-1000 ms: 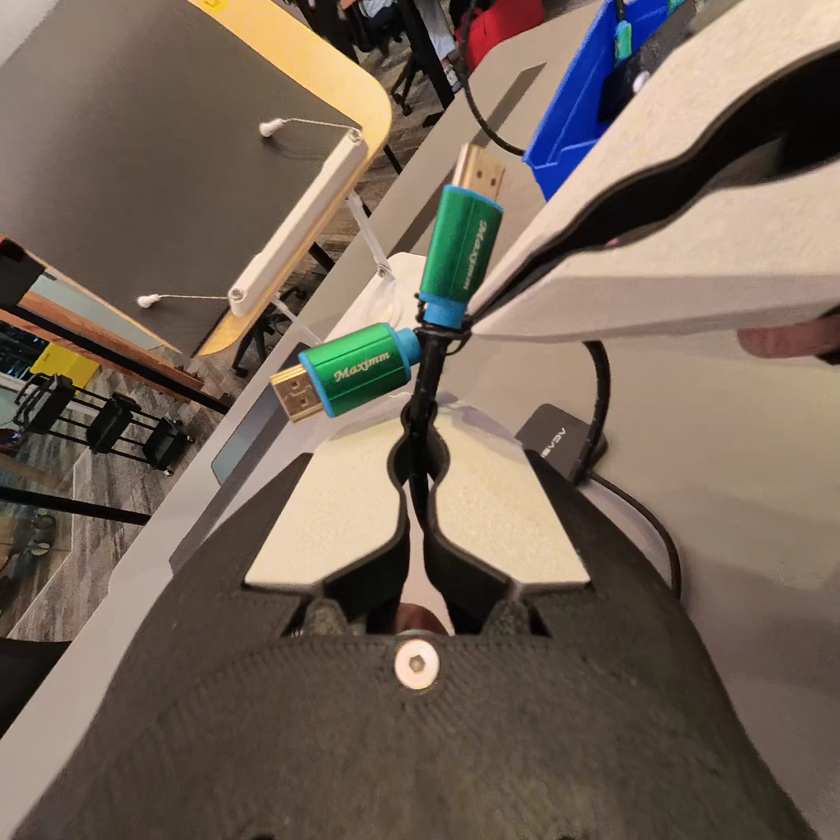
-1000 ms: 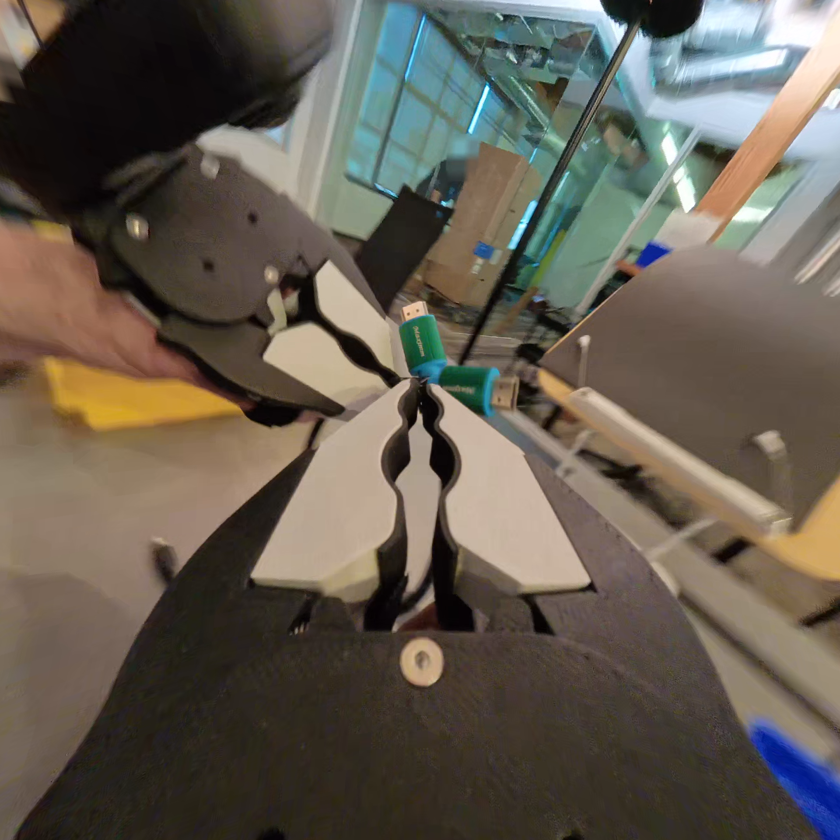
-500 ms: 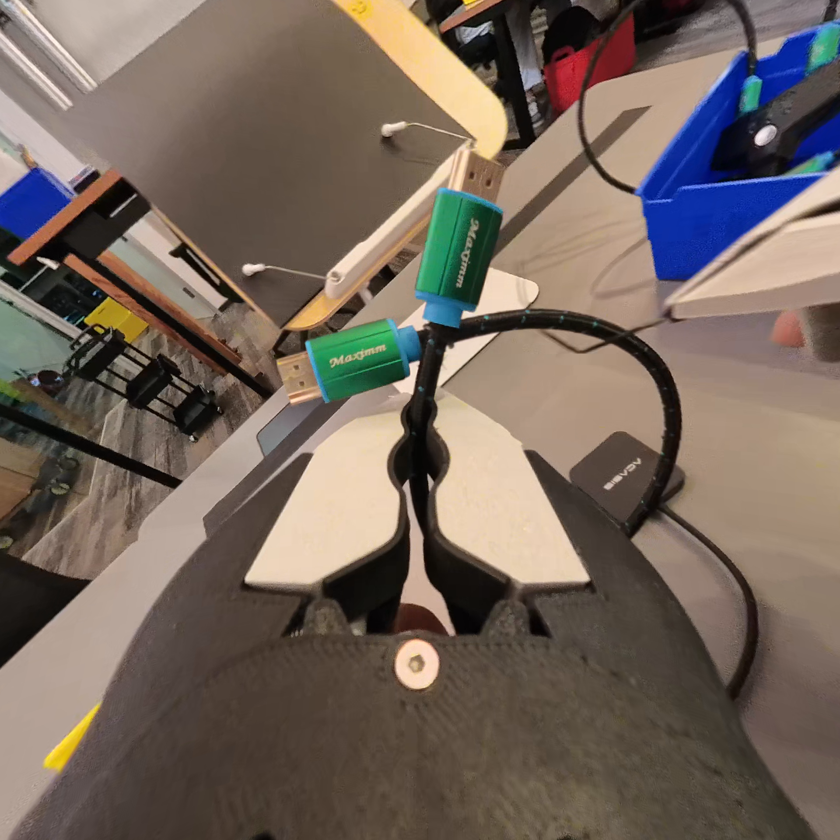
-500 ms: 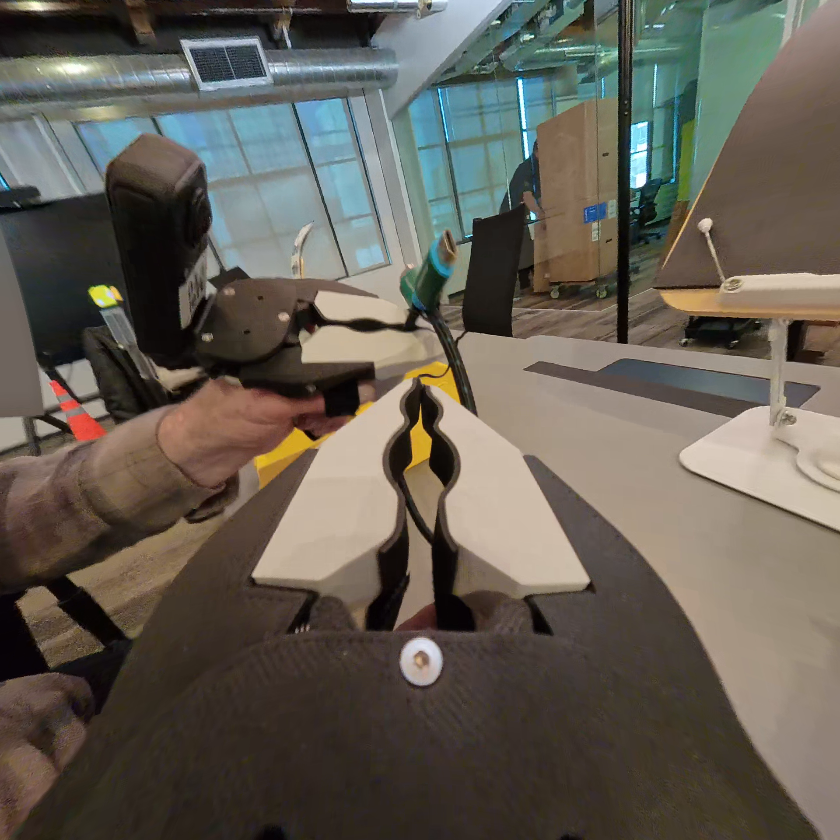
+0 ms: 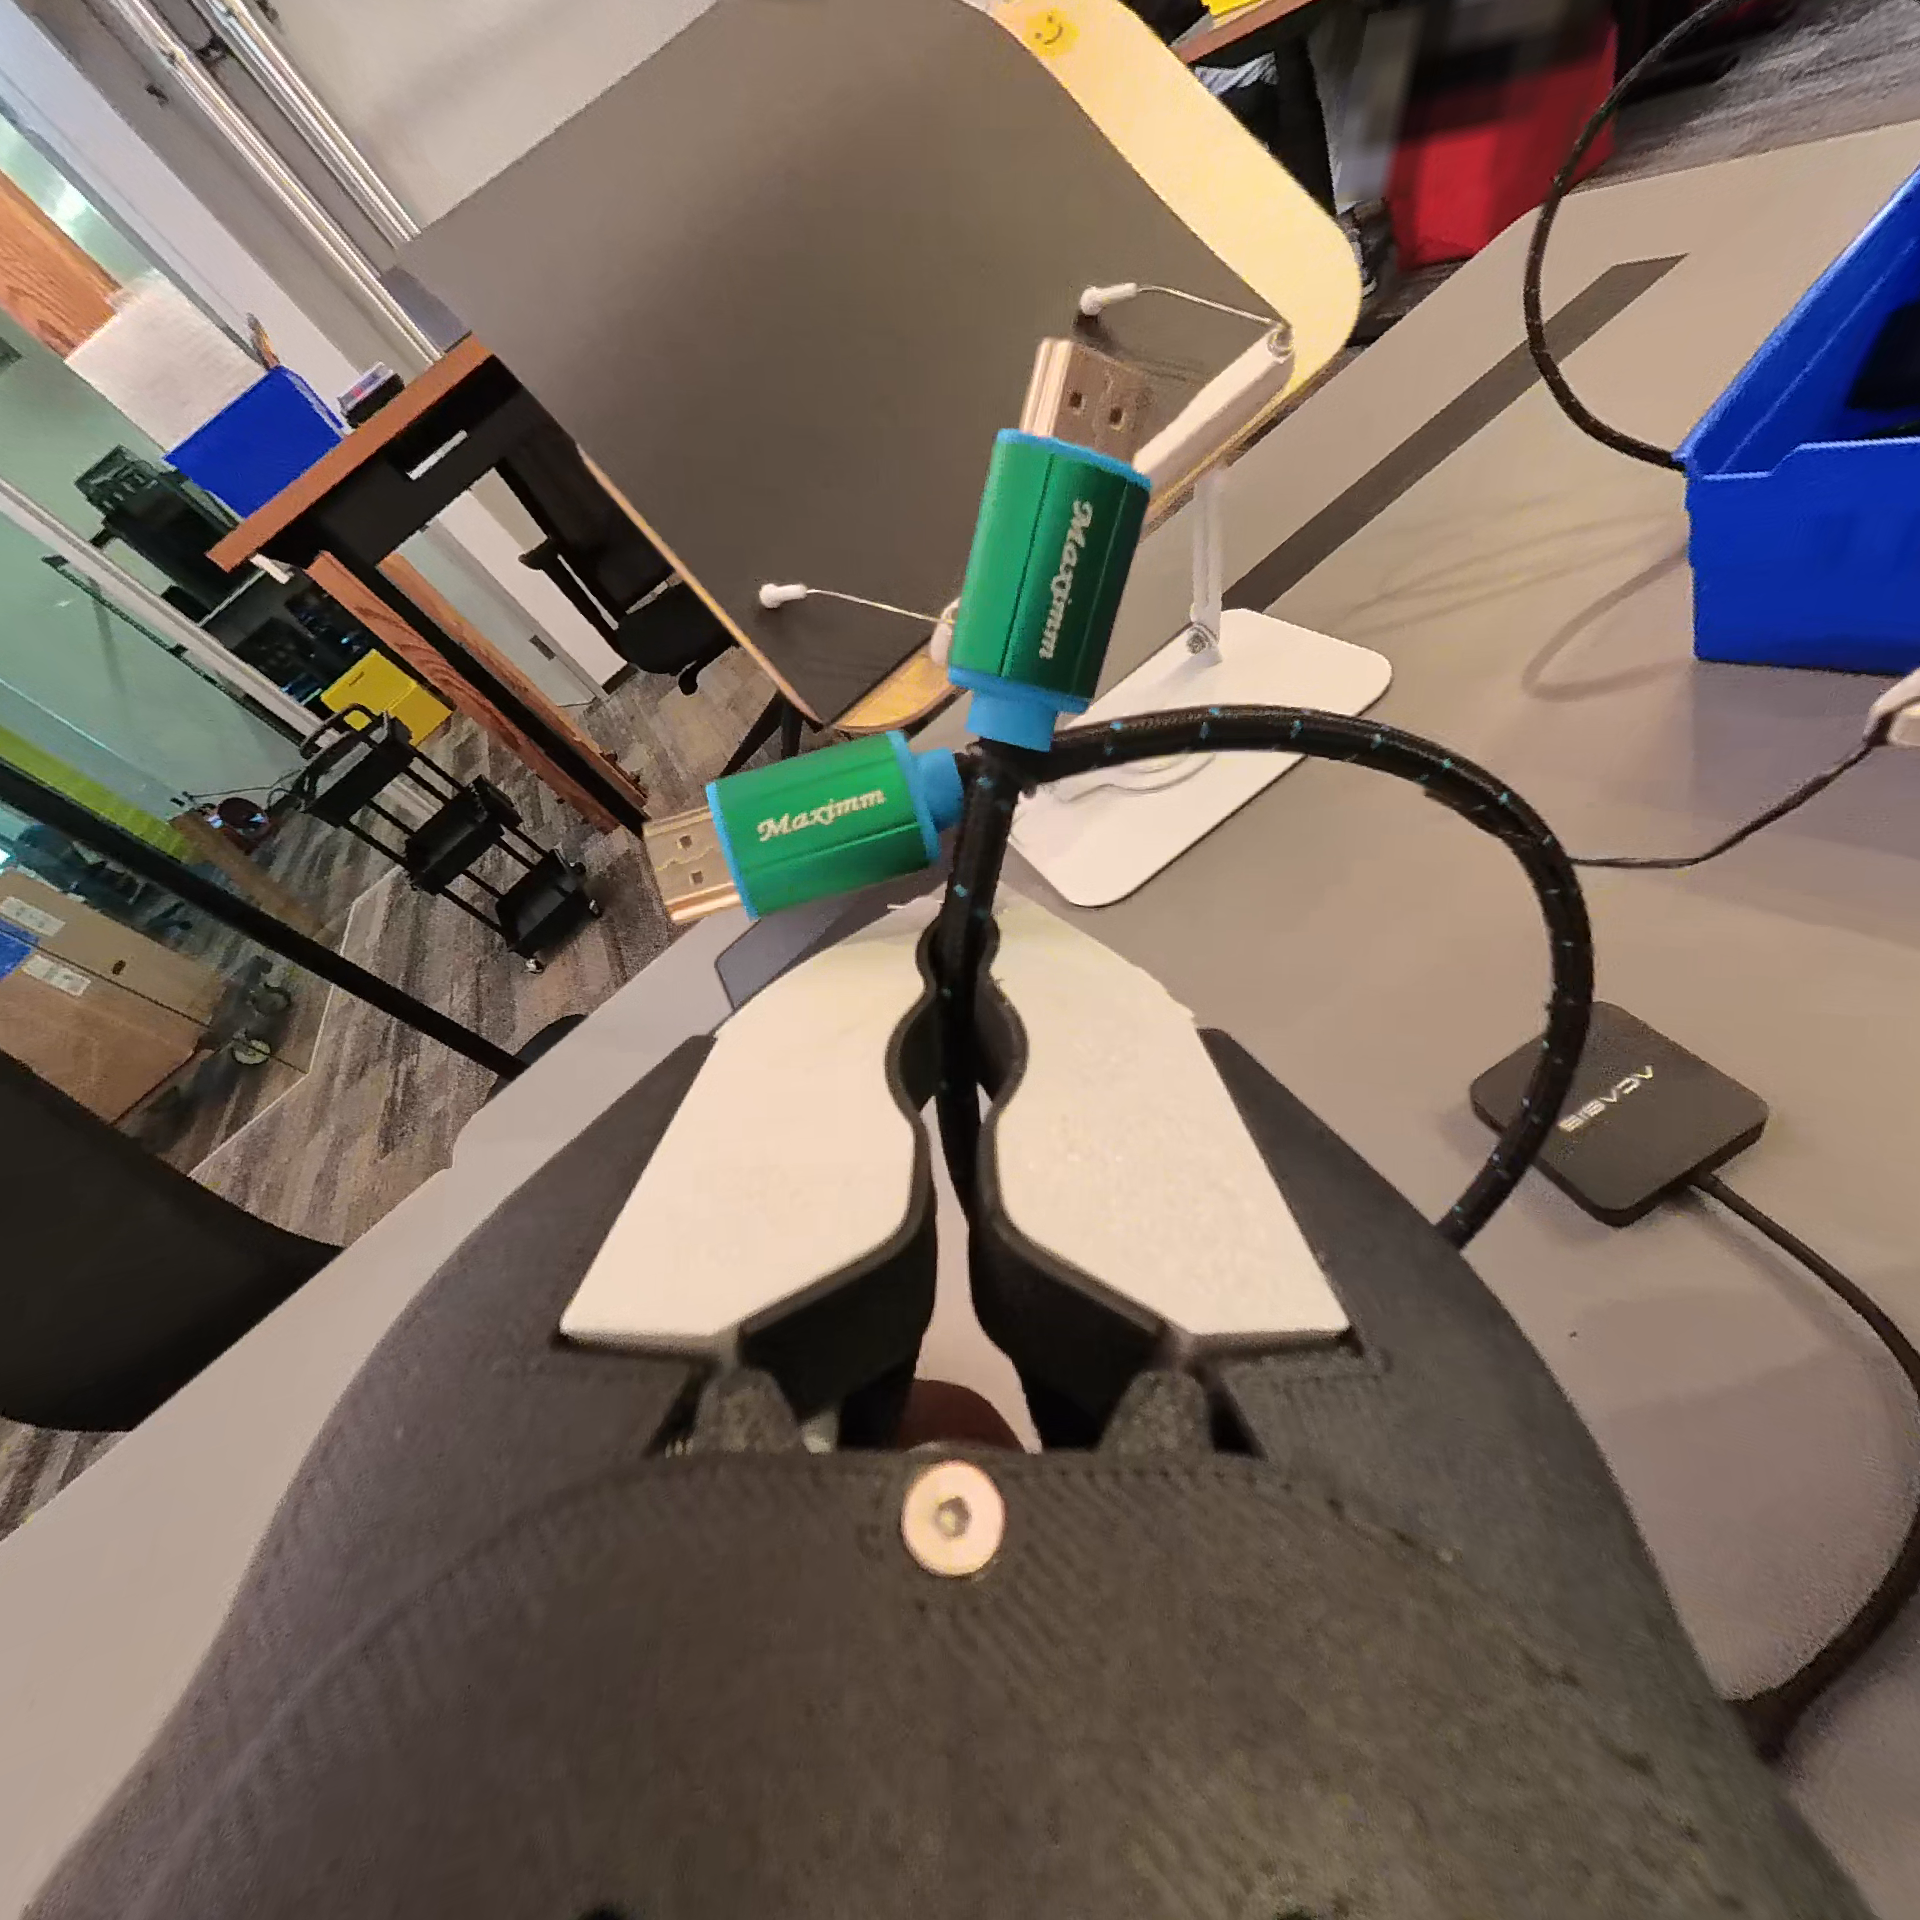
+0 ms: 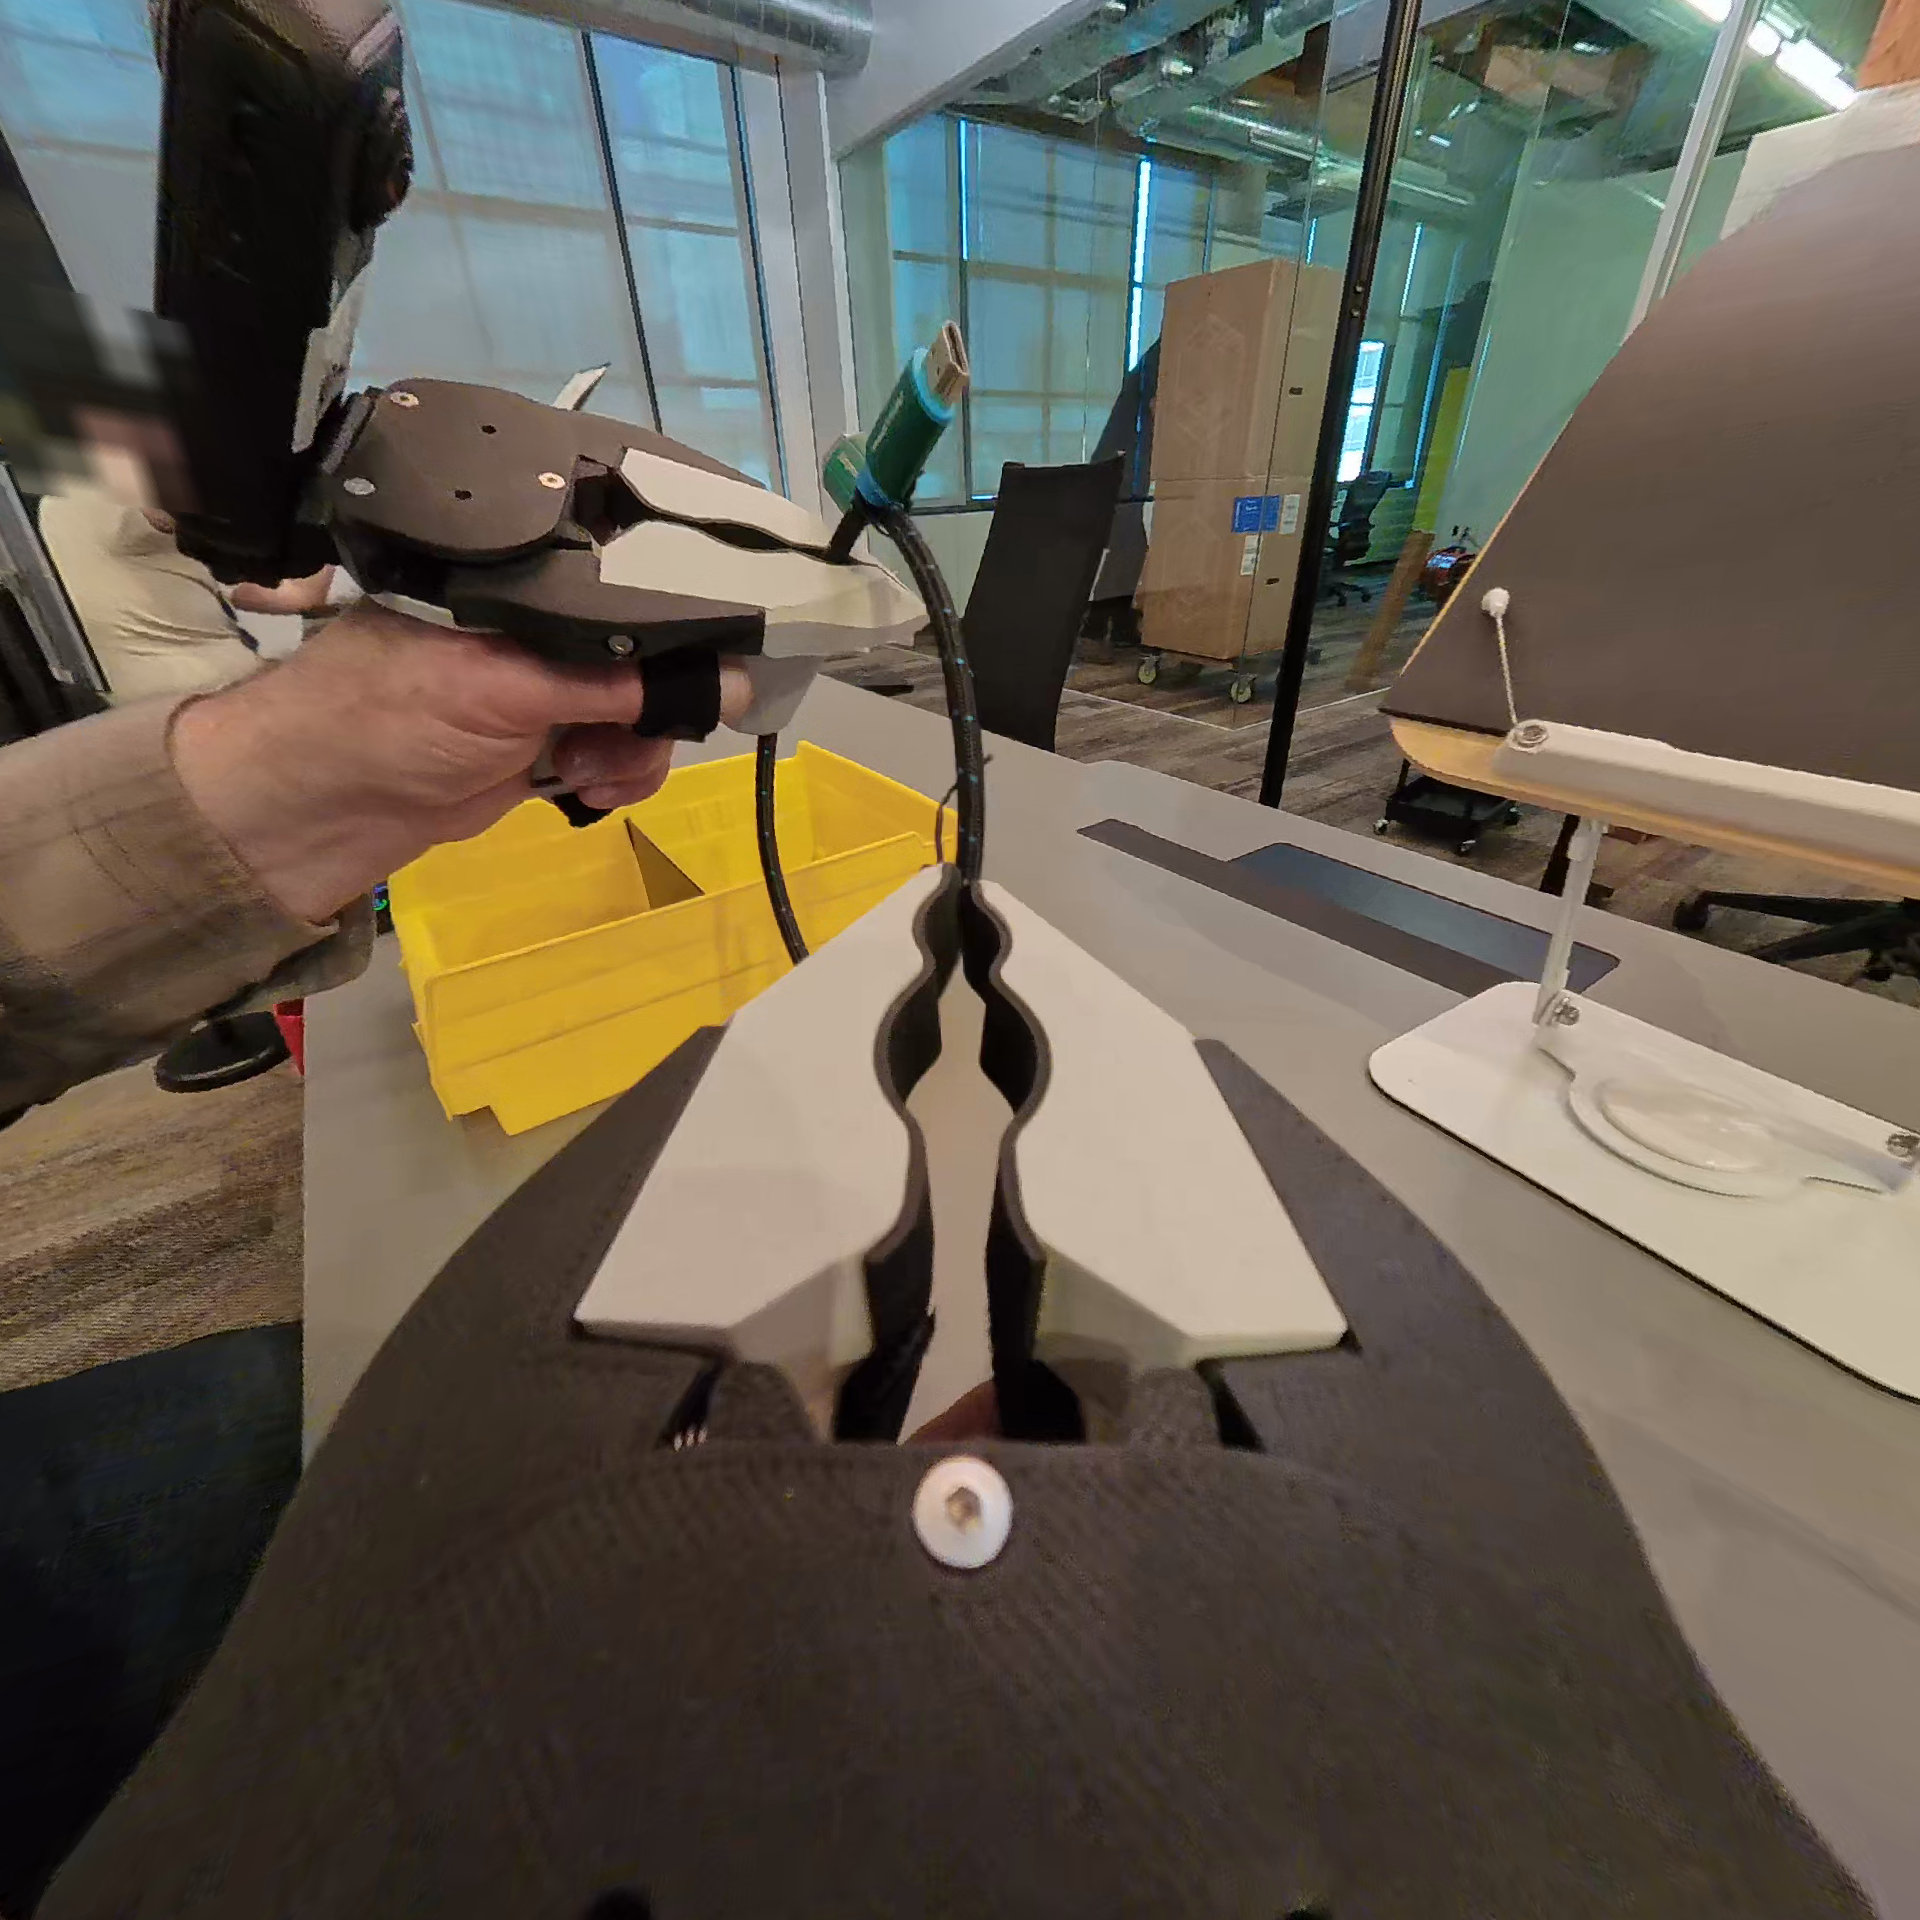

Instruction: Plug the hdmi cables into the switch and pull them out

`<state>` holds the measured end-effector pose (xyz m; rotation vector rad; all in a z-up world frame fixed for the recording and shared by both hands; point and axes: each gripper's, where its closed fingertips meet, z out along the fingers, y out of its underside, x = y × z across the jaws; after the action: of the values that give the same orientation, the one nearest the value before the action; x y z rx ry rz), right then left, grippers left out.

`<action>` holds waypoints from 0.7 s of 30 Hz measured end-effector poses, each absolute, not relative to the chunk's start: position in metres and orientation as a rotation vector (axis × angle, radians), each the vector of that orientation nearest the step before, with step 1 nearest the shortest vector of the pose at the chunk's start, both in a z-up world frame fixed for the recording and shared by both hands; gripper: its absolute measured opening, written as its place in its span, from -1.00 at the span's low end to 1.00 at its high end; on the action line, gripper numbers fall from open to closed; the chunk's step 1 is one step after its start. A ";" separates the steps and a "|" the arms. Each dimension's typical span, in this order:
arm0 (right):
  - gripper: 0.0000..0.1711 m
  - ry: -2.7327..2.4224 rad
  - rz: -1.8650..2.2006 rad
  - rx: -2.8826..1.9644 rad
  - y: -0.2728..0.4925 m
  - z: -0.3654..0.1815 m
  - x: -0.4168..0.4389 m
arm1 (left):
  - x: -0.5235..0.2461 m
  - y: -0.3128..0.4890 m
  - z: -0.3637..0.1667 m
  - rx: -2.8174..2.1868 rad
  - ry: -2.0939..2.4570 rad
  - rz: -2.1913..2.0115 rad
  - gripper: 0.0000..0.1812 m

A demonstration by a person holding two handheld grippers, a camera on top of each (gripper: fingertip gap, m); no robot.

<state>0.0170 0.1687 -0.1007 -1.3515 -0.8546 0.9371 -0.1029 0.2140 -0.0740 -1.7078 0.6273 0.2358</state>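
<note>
My left gripper (image 5: 961,935) is shut on a black braided hdmi cable (image 5: 1553,914), held above the grey table (image 5: 1683,1475). Two green plugs with gold tips stick out past its fingertips: one (image 5: 1049,582) points up, the other (image 5: 821,836) points left. The cable loops right and down towards a flat black switch box (image 5: 1621,1112) on the table. My right gripper (image 6: 961,888) is shut and empty. In the right wrist view, a hand holds the left gripper (image 6: 862,582) up at the left with a plug (image 6: 914,416) on top, and the cable (image 6: 971,748) hangs behind my right fingertips.
A blue bin (image 5: 1818,520) stands at the right. A yellow bin (image 6: 623,935) sits at the table's left edge. A white stand base (image 6: 1662,1143) carries a tilted dark board (image 6: 1714,520). A thin black wire (image 5: 1829,1320) runs from the switch box. Some 15 cm of space lies between my two pairs of fingers.
My right gripper has pulled back from the plugs, where its tips were one second ago. My left gripper still holds the cable, and the cable's loop has come into view.
</note>
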 end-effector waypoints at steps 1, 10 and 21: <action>-1.00 -0.852 0.932 -1.352 0.170 -0.101 0.018 | -0.105 0.214 -0.073 -1.707 0.621 0.240 -1.00; -1.00 -0.816 0.834 -1.361 0.179 -0.099 0.036 | -0.118 0.219 -0.062 -1.698 0.593 0.239 -1.00; -1.00 -0.752 0.723 -1.382 0.186 -0.096 0.071 | -0.102 0.228 -0.064 -1.703 0.634 0.201 -1.00</action>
<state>0.0706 0.1859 -0.0963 -1.3823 -0.7519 0.7232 -0.1015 0.2281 -0.0635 -1.7026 0.6344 0.2013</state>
